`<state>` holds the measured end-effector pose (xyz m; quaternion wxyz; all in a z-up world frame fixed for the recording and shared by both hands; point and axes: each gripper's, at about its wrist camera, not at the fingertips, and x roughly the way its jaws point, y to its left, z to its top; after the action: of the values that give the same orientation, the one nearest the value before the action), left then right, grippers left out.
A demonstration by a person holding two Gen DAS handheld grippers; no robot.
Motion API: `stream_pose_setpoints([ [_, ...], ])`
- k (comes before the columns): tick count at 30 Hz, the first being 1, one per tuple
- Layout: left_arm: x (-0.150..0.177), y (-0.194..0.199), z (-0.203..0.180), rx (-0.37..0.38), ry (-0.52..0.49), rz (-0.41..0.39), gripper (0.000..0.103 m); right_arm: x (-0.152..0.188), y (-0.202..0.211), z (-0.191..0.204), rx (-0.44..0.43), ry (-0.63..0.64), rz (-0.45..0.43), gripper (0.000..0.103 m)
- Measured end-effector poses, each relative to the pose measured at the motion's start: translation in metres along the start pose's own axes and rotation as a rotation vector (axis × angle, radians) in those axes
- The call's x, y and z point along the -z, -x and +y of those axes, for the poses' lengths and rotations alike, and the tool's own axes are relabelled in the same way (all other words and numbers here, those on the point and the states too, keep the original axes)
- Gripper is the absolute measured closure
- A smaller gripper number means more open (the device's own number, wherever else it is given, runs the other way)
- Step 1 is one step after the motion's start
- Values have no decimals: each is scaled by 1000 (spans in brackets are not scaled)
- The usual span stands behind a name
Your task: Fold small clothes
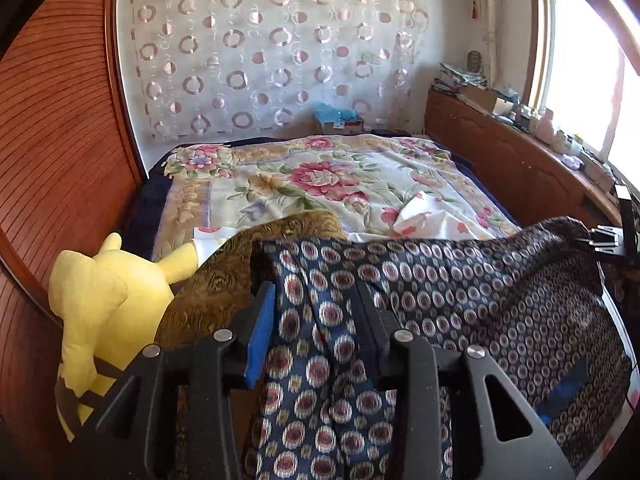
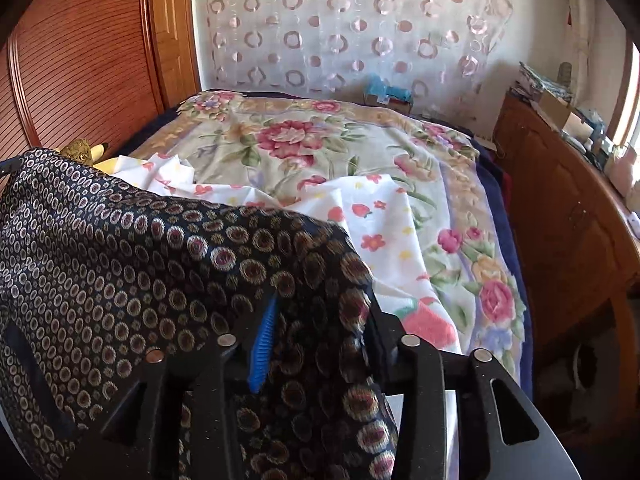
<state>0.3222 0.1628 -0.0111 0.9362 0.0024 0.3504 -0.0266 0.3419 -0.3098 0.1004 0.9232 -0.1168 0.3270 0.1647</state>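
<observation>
Crowding the bed [image 1: 280, 184] were a yellow plush toy [image 1: 108, 300] and a brown patterned cushion [image 1: 224, 264] at its near left corner, with a white flowered sheet [image 2: 384, 216] rumpled across it. Above the bed's near edge hung the navy patterned garment [image 1: 460, 280], stretched between the left tool [image 1: 316, 320] and right tool [image 2: 320, 328], each clenched on its cloth.

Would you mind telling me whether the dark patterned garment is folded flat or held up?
Held up, not folded. The patterned garment hangs stretched between the left tongs and right tongs, above the floral bedspread.
</observation>
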Motion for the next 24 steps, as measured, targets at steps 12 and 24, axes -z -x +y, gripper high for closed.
stream_pose_setpoints([
  [12,40,13,-2,16,18,29,45,55,44,-5,29,-85,12,56],
  [24,52,37,-4,-10,26,8,26,74,53,3,39,-85,20,56],
])
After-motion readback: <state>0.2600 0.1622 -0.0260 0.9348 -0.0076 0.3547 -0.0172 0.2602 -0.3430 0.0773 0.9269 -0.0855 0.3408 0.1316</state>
